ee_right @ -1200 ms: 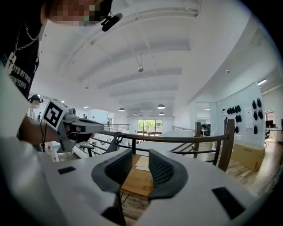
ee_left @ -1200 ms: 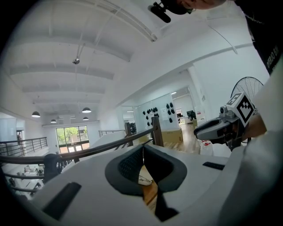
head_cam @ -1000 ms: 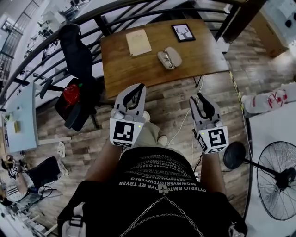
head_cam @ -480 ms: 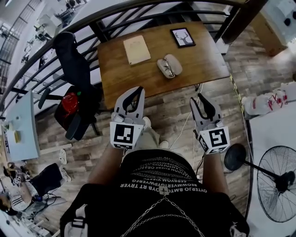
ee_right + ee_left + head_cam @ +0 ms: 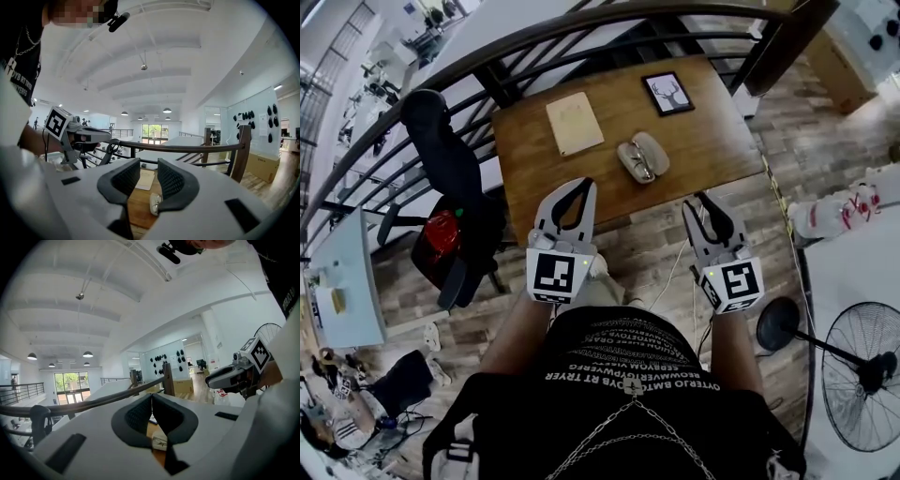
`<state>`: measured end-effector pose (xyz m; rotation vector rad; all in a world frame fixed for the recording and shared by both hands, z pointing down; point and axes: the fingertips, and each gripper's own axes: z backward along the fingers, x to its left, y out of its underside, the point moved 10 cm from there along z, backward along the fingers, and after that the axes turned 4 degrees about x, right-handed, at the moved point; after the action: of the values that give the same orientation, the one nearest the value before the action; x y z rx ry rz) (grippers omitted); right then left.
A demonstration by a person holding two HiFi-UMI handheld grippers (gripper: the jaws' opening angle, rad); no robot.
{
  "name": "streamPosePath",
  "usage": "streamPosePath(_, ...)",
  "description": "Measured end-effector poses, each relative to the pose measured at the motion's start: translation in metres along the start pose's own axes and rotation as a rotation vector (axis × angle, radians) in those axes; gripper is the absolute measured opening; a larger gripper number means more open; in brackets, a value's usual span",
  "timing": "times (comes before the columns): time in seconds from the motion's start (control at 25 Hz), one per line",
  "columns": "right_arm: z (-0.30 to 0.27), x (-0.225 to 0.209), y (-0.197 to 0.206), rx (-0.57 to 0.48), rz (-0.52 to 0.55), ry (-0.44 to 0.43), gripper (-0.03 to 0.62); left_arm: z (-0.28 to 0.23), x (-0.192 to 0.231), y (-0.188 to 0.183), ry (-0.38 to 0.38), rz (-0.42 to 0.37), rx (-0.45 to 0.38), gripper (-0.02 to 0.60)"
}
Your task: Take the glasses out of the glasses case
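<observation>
Short of the worktop (image 5: 694, 122), the left hand-held gripper (image 5: 584, 185) is hovering clenched; the right hand-held gripper (image 5: 703, 200) is hovering slightly parted — both empty; the open glasses case (image 5: 643, 157) is lying lengthwise roughly toward them.

We see a wooden table (image 5: 581, 178) standing just inside a dark curved railing (image 5: 581, 28). On the table's far left part lies a tan notebook (image 5: 575, 123), and near its far right corner a framed picture of a deer (image 5: 667, 93). Left of the table stands a black office chair (image 5: 441, 159) with something red (image 5: 441, 236) against it. To the table's right lies a white bag with red print (image 5: 839, 211). Nearer to us, a black fan (image 5: 861, 367) stands.
</observation>
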<state>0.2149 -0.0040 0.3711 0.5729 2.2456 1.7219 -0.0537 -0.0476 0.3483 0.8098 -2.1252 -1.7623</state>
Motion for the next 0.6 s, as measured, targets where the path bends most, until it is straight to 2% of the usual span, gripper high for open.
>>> streamPosePath(0.44,-0.039,-0.003,-0.025,-0.013,0.014,0.026,0.120,-0.038,0.043,-0.013,0.040,-0.001,-0.049,0.029)
streamPosePath(0.6,-0.050,-0.001,-0.026,-0.014,-0.003,0.059,0.120,-0.052,0.056,-0.013,0.063,-0.004,-0.056,0.029)
